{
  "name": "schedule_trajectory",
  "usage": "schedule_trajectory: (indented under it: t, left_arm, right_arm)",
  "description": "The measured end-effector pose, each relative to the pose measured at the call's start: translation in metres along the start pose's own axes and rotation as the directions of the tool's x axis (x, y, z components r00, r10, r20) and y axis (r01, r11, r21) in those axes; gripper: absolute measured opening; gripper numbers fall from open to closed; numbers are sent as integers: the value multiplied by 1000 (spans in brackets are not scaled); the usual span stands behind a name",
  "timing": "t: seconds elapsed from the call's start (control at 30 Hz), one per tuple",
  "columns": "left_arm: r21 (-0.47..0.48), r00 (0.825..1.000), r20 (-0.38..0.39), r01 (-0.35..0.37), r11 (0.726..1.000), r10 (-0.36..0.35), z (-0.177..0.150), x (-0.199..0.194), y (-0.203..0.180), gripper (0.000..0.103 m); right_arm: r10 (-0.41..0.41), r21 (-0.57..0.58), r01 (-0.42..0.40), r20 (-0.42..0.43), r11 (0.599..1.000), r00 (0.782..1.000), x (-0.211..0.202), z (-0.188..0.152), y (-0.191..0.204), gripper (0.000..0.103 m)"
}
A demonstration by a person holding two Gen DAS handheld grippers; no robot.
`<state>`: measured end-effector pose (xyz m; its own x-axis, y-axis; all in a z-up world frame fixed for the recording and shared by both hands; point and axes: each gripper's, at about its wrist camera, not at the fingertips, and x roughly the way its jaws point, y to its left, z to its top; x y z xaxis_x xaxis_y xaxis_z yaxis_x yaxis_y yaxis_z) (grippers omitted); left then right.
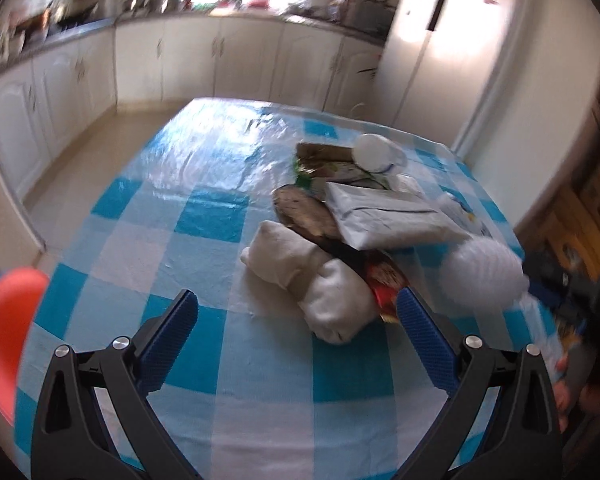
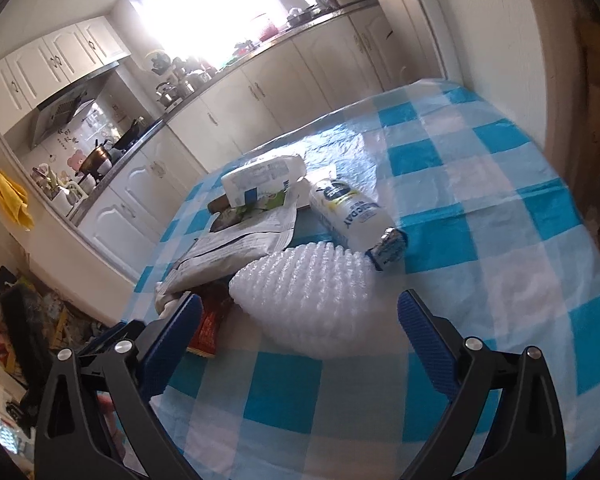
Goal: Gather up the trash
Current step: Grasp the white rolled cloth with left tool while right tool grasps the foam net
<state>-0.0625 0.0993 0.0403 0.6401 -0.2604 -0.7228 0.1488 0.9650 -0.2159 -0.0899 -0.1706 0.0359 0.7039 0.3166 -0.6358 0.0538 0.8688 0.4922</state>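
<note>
A blue-checked table (image 2: 480, 184) bears a folded newspaper (image 2: 236, 248), bottle (image 2: 352, 212), and bubble wrap (image 2: 312, 288).

We see bare checked tablecloth (image 1: 148, 184) across the left of the left wrist frame; right of centre, a rolled cloth (image 1: 312, 276), folded newspaper (image 1: 384, 212) and bubble wrap (image 1: 484, 272) crowd it.

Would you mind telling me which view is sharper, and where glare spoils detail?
Right wrist view is sharper: the bottle label reads clearly, though the window blows out. Left wrist view is motion-blurred, with glare on the tablecloth.
</note>
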Motion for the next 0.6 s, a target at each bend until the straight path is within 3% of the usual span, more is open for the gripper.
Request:
schedule_trajectory:
  t: [0.13,0.2,0.27,0.37,0.43,0.6]
  left_arm:
    - [-45,999,-31,-16,999,15,8,14,3,98]
    - [-22,998,-41,-54,998,53,11,21,0,94]
    - [-24,996,-66,-67,997,66,14,29,0,81]
    - [-36,995,-87,-44,998,41,16,36,1,79]
    - [-8,995,-85,-55,998,54,19,40,-5,77]
    - [-21,995,-95,-36,999,34,20,46,-7,66]
  right_arm:
    - [-11,-16,11,-21,1000,1000,11,2,1,97]
    - [-10,-16,9,-34,1000,999,17,3,2,97]
    - [-19,-22,18,-40,1000,999,22,3,2,97]
    - [-22,-20,21,-56,1000,998,28,1,-1,93]
    - [-17,-17,16,-65,1000,998,30,0,-2,77]
    - [-15,-23,14,-59,1000,998,29,-2,-4,71]
